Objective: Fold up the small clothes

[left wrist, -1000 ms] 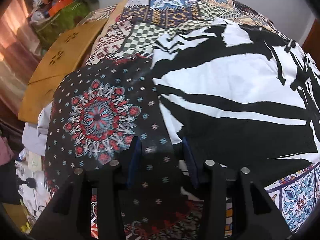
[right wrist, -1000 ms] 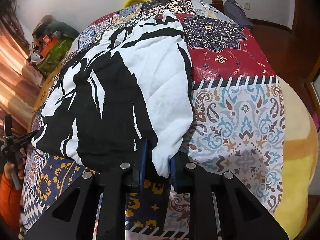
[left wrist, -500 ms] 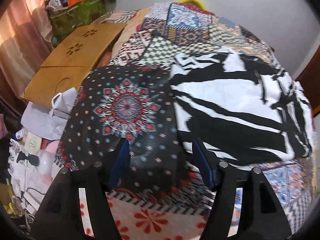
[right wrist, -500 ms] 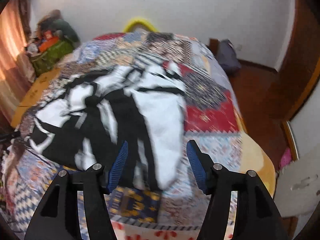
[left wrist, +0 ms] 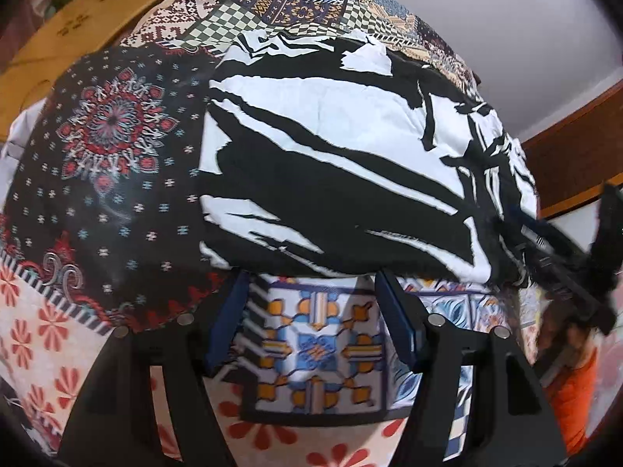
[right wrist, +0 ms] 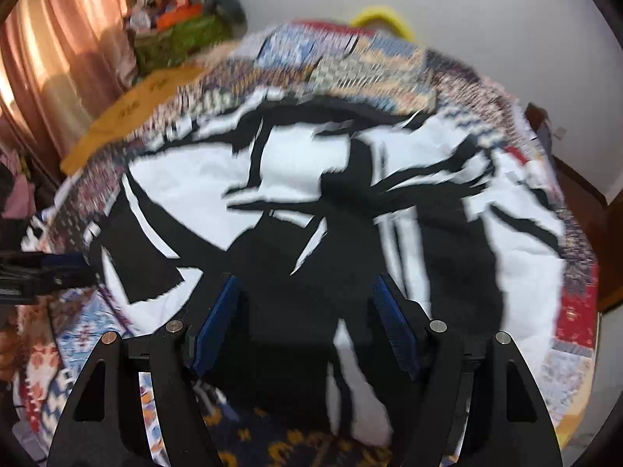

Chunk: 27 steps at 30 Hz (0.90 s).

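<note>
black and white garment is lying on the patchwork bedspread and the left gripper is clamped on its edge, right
Not quite. The black and white garment does lie on the patchwork bedspread, but the left gripper is open with only bedspread between its pads, as the left wrist view shows.

A home bedroom: a bed under a patchwork quilt (left wrist: pixel 319 354), peach curtains (right wrist: pixel 66 50) far left, and cluttered belongings (right wrist: pixel 175 27) piled against the white wall (right wrist: pixel 486 11).

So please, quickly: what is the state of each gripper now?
Left gripper: open, holding nothing; its jaws stand over the patchwork bedspread.
Right gripper: jaws opening, holding nothing, above the black-and-white garment.
</note>
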Each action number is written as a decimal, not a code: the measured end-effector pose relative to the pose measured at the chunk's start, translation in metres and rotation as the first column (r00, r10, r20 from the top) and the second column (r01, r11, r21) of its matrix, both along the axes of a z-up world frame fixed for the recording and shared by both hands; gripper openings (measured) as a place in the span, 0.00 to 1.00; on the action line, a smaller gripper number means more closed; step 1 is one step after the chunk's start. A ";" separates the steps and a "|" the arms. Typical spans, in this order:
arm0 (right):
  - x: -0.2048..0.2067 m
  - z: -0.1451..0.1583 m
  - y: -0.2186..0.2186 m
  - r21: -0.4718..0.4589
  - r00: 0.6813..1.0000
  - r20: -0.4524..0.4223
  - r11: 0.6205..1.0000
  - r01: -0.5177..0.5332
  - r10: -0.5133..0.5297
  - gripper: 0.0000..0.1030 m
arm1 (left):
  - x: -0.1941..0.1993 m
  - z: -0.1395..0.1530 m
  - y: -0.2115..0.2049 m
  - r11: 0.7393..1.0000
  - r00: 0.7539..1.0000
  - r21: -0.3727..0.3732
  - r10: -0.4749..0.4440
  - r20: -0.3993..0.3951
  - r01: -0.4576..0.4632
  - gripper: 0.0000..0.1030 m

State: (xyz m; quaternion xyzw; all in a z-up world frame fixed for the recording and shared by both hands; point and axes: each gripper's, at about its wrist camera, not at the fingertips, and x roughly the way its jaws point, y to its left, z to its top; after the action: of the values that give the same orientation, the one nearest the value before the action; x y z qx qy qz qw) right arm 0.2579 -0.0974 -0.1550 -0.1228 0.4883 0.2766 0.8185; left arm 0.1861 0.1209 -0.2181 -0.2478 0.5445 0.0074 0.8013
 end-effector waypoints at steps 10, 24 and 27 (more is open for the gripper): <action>0.000 -0.018 -0.008 0.032 0.994 -0.105 0.999 -0.027 0.030 0.67 | 0.031 -0.019 0.015 0.942 0.996 -0.329 0.081 0.019 -0.071 0.80; -0.005 -0.018 -0.007 0.048 0.993 -0.113 0.999 -0.019 0.024 0.67 | 0.094 -0.018 0.019 0.980 0.979 -0.014 0.198 0.050 -0.197 0.18; -0.004 -0.015 -0.012 0.061 0.993 -0.118 0.998 -0.002 0.009 0.67 | 0.085 -0.012 0.021 0.982 0.980 0.040 0.180 0.088 -0.184 0.14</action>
State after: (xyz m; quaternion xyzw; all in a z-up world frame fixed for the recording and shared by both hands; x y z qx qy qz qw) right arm 0.2537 -0.1097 -0.1701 -0.0826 0.5267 0.3004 0.7909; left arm 0.2711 0.1415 -0.2305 -0.2775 0.4852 0.0833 0.8250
